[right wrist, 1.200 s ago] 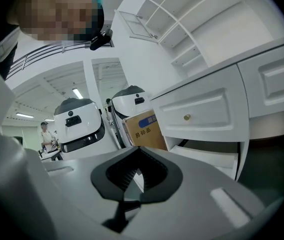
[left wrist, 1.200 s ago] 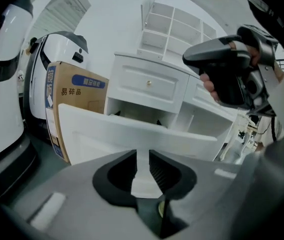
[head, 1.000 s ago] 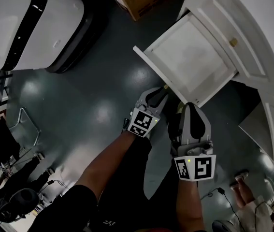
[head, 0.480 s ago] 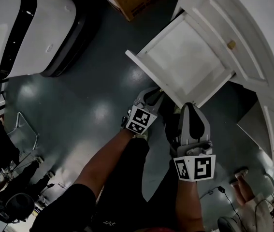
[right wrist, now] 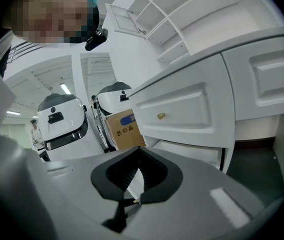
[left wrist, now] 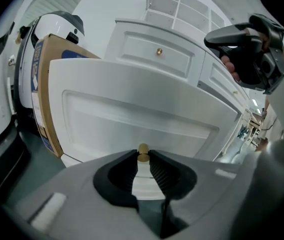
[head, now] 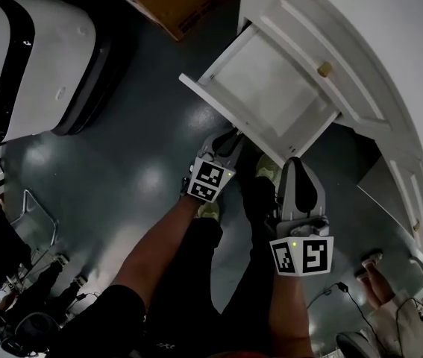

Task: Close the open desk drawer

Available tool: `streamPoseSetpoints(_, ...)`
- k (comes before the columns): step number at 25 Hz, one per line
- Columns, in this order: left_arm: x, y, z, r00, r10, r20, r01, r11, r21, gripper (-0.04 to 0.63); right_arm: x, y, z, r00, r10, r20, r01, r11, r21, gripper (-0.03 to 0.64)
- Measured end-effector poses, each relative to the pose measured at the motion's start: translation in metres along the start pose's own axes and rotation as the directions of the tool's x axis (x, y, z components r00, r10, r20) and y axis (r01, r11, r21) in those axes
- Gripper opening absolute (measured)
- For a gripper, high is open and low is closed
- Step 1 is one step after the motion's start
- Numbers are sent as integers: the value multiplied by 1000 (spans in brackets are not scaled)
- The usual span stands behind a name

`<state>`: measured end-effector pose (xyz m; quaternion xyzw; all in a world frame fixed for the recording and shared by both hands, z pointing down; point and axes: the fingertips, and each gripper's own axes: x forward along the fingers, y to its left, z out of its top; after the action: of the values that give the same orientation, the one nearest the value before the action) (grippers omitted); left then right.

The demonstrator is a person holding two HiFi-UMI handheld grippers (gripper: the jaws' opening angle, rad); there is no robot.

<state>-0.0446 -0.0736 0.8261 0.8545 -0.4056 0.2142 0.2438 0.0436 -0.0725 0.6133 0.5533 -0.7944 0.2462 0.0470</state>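
In the head view, the open drawer (head: 267, 88) was seen pulled out from the white desk at the upper centre of the frame, over a dark floor (head: 136, 125). The left gripper (head: 230, 136) was held against the drawer's front edge. The right gripper (head: 292, 164) was held just below and to the right of that edge, apart from it.

In the left gripper view, a blue label on the cardboard box (left wrist: 44, 94) at the left could not be read. The drawer's front panel filled the middle of the frame. Its small brass knob (left wrist: 143, 151) was seated between the tips of the jaws, which were closed in on it from both sides.

In the right gripper view, "易碎品" was printed on the cardboard box (right wrist: 124, 129) at centre left. The drawer (right wrist: 197, 151) was seen at centre right, beyond the jaws. The jaws were clenched tip to tip, with nothing held.
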Motion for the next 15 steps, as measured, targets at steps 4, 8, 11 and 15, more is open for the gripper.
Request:
streamPoseSetpoints(4,19,0,13,1000,4,5,-4,1000,5,67,2,-23,7,1000,-19,4,19,999,-28,23)
streamPoseSetpoints(8,35,0,25,1000,9,17,-9,1000,5,67,5,-42,13,1000,-28,8,28,999,-42,23)
streamPoseSetpoints(11,46,-1,33,1000,5,23,-5,1000,8,67,7,-52,14,999,-33,9,34,999,-36,23)
streamPoseSetpoints(15,57,-1,41,999,0,33,-1,1000,17,67,15,-55,10,1000,-15,1,15,998,-54,23)
